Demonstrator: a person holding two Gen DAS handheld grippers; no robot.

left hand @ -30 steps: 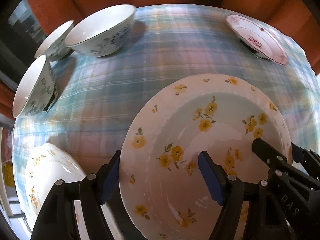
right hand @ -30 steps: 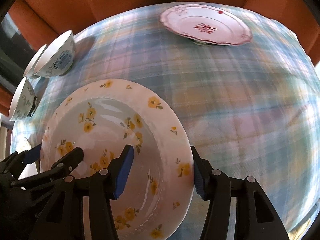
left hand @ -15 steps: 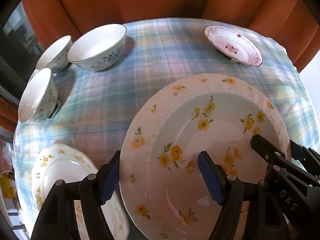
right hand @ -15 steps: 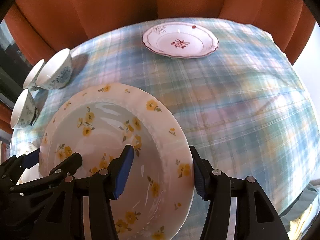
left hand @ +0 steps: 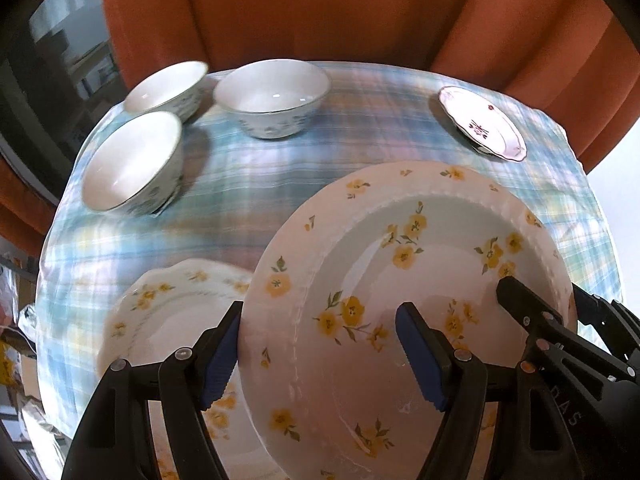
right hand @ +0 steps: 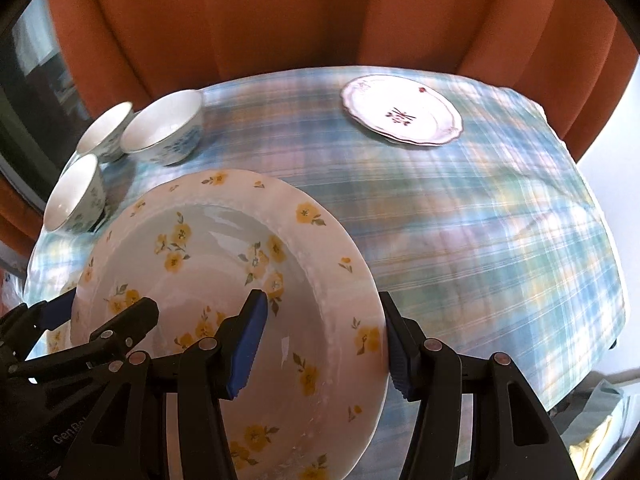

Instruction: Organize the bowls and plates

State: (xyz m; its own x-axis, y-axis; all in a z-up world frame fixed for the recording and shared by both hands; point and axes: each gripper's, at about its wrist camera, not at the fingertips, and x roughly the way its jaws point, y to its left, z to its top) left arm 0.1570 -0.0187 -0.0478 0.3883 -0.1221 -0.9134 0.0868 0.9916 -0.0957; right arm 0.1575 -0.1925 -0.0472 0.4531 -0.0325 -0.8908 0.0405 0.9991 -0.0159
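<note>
While held above the plaid tablecloth (left hand: 320,168), yellow-flowered deep plate (left hand: 400,300) is tilted. L gripper (left hand: 320,354) and R gripper (right hand: 322,346) each clamp its rim, opp. sides.

The big plate (left hand: 400,280) is creamy white scattered with yellow flowers on green leaves, and the plate beneath it (left hand: 168,312) wears the same yellow blossoms on white. The three bowls (left hand: 132,168) are white inside with blue floral work outside, while the small plate (right hand: 402,114) far off is white with a dark red sprig at its centre and a pinkish edge. The tablecloth (right hand: 500,220) is a pale blue, green and pink plaid, the curtain (right hand: 280,20) rust orange, and the black grippers carry blue pads (left hand: 420,356).
</note>
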